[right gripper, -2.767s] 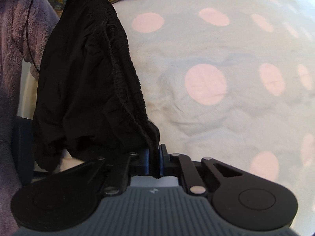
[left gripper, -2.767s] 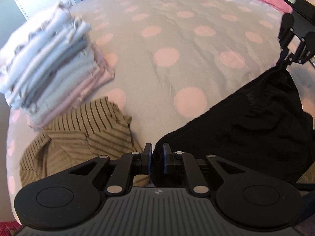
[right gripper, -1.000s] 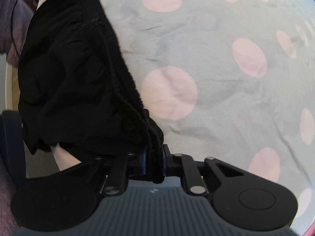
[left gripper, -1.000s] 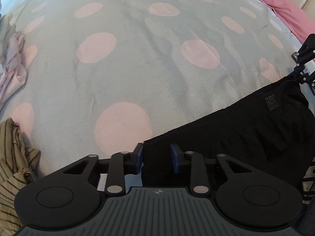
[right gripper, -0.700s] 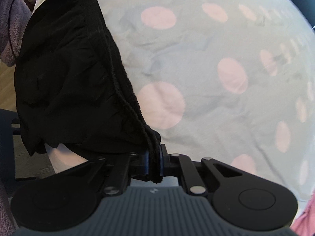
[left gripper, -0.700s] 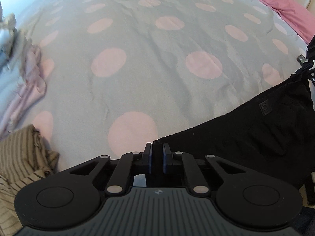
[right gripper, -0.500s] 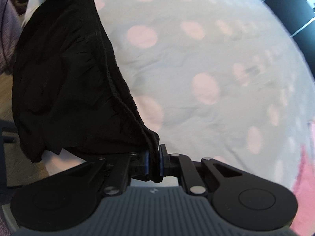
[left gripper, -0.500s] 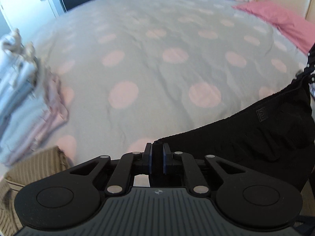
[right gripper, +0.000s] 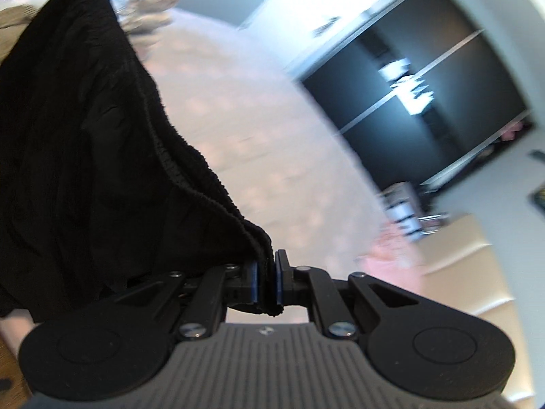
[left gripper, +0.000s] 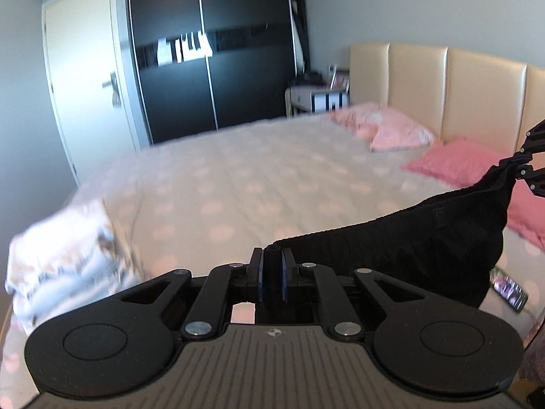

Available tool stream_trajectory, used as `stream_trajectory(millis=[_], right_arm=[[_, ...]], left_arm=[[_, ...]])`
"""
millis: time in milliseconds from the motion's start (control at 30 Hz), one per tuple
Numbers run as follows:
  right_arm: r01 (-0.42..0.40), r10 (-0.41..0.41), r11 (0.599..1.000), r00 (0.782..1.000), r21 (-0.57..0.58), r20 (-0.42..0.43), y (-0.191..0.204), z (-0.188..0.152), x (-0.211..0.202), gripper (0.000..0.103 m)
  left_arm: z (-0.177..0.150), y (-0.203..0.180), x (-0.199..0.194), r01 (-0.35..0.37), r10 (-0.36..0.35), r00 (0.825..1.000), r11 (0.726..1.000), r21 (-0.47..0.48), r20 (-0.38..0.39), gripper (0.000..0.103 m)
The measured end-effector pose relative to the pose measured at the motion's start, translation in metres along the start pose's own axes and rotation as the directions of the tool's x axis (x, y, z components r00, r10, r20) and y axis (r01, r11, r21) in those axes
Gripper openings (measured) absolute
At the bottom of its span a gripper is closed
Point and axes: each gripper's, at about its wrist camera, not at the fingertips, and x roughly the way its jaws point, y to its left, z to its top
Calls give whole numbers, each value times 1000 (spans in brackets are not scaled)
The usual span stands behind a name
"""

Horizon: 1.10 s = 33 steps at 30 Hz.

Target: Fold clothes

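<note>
A pair of black shorts (left gripper: 408, 252) hangs in the air above the bed, stretched by its waistband between my two grippers. My left gripper (left gripper: 271, 266) is shut on one end of the waistband. At the right edge of the left wrist view, the right gripper (left gripper: 524, 165) pinches the other end. In the right wrist view, my right gripper (right gripper: 266, 283) is shut on the ribbed waistband, and the black shorts (right gripper: 75, 156) spread away to the upper left, where the far end leaves the frame.
The bed (left gripper: 245, 184) with its grey, pink-dotted cover lies below. A stack of folded pale clothes (left gripper: 64, 255) sits at its left. Pink pillows (left gripper: 456, 160) lean by the cream headboard (left gripper: 477, 95). A black wardrobe (left gripper: 211, 51) and white door stand beyond. A phone (left gripper: 509, 288) lies under the shorts.
The left gripper closed on the waistband, then both grippers rose and tipped up with the shorts. The view went from the bedcover close below to the whole room.
</note>
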Motion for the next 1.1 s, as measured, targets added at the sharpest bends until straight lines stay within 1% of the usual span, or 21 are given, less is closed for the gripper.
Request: stream_trajectory(millis=[67,133,267,367,433,533,633,733,833,967,1100], right_arm=[[47,-47,999,999,12,14,-6,8,-9,11],[60,-60,998,998,13,36,-8,14,-17,11],[80,-80,997,994,13,73,-9,20,-33,11],[83,-84,996,993,12,78,-16,16,-47,11],[101,-102,995,991,12,85,-19,16,-55,11],[118,-119,993,989,13,90,-25,20,-62,11],[133,-134,991,986,26,95,-31,29,-60,11],[141,-143,990,987,19,81,-37,39,-47,11],[135,-135,991,990,12,46,-43,50,-26,11],[148,-149,989,989,28,11,-49,61,15,11],[188,-188,980,982,61,-15,-59,69,59,11]], left_arm=[[16,-6,-13,-16,15,999,1000,17,48,8],[32,-8,-25,-36,33,996,999,30,83,8],[53,-2,-50,-69,65,987,997,26,146,8],[57,-7,-67,-73,66,981,997,30,181,8],[56,-14,-73,-83,72,977,996,46,201,8],[59,-21,-73,-87,72,973,994,59,219,8],[63,-18,-68,-90,77,972,995,49,220,8],[68,-13,-51,-97,86,975,994,44,206,8],[70,-10,-24,-106,94,980,992,62,177,8],[71,-6,19,-118,108,984,991,69,142,8],[78,-1,62,-125,115,986,989,80,120,8]])
